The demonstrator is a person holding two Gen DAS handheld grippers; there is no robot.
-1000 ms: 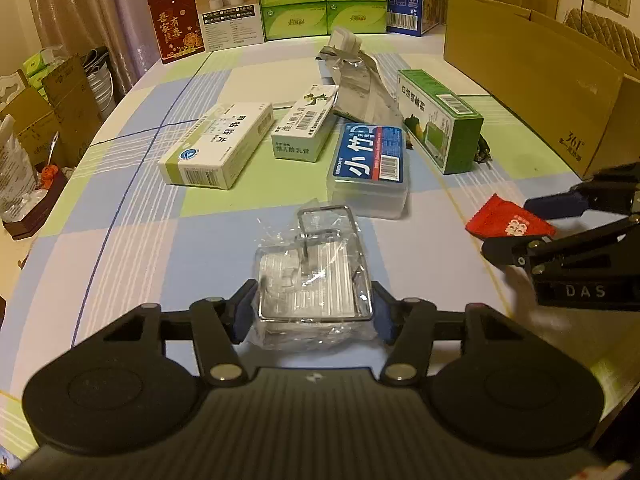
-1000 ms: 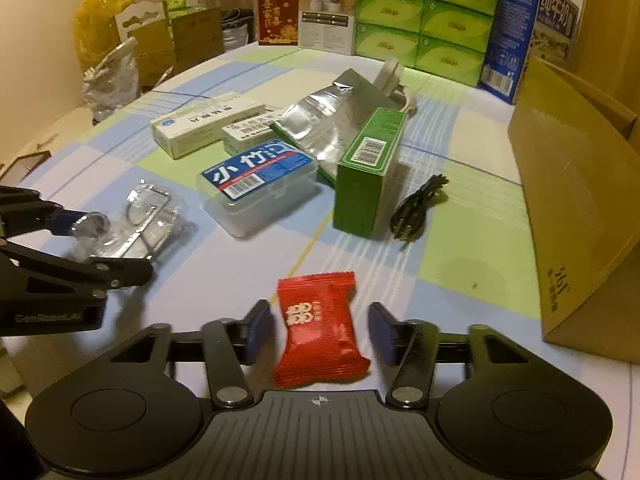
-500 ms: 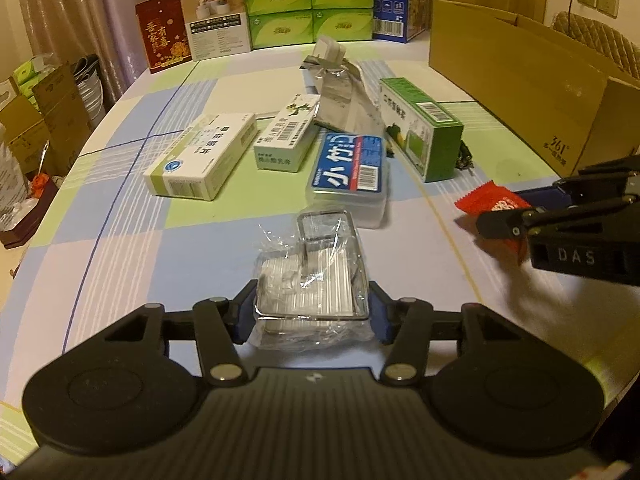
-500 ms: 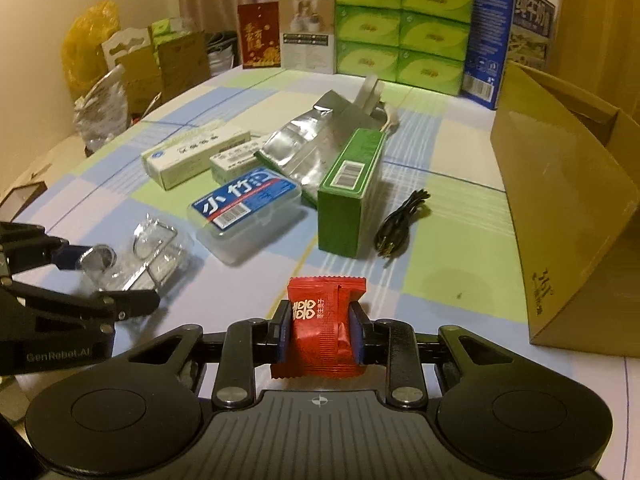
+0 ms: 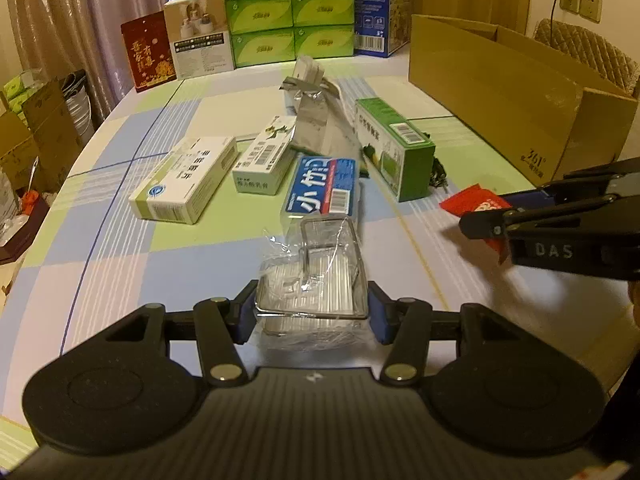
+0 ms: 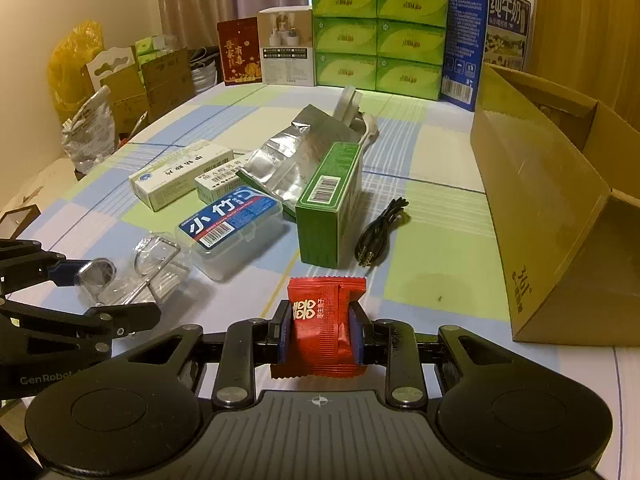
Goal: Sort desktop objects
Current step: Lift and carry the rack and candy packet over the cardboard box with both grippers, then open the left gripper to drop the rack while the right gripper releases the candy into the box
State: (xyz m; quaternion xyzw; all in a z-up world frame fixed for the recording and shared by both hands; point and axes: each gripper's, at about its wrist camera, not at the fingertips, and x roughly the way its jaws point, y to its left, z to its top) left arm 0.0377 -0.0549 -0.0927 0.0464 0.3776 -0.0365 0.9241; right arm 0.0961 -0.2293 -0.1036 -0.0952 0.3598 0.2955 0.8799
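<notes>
We count six green tissue boxes stacked at the top centre of the right wrist view. Mid-frame on the table lie two white boxes, one green box, one foil pouch, one blue-labelled clear case and one black cable. One cardboard box fills the right side.

Our right gripper has just been closing; its pads now pinch the one red packet from both sides, at lower centre. Our left gripper stands wider, its blue pads pressed to the sides of the one plastic-wrapped wire rack, low in the left wrist view.
</notes>
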